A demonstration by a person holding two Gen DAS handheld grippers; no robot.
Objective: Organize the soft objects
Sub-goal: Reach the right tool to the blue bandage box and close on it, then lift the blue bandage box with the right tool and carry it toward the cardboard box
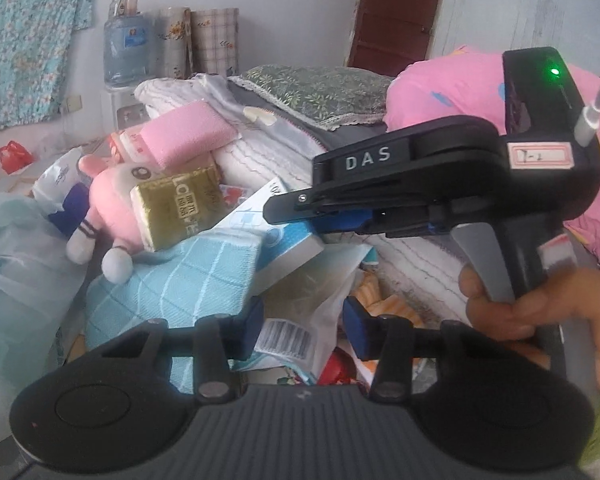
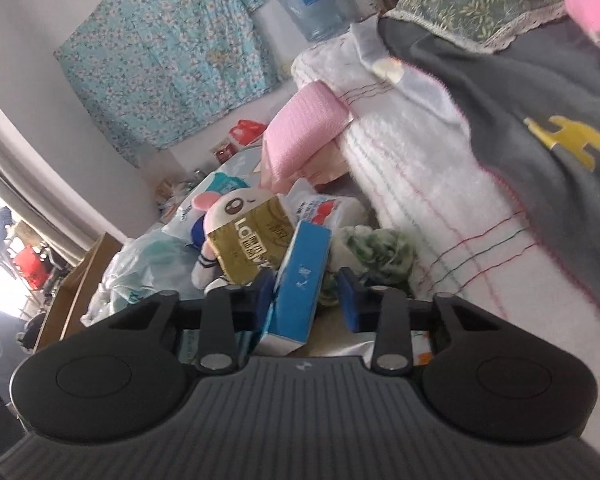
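Soft stuff piled beside bed w/ white blanket [image 2: 412, 184]. Pink plush rabbit [image 1: 108, 204] lying on the heap, gold pack [image 1: 176, 208] resting against it, folded pink towel [image 1: 188, 134] just behind, up on the blanket edge. Light-blue knit cloth [image 1: 188, 280] in front, under rabbit's foot.

Right gripper [image 2: 306, 296], held by right hand [image 1: 512, 308], angled down over blue-and-white box [image 2: 304, 272]. Jaws narrow, box btwn them: one pad touching its side, other pad just off it, so no firm grip seen.

Left gripper [image 1: 304, 326] low over the pile, jaws partly apart. White plastic packet w/ barcode [image 1: 288, 336] showing in the gap, beneath pads; no squeeze visible. Knit cloth just beside one pad.
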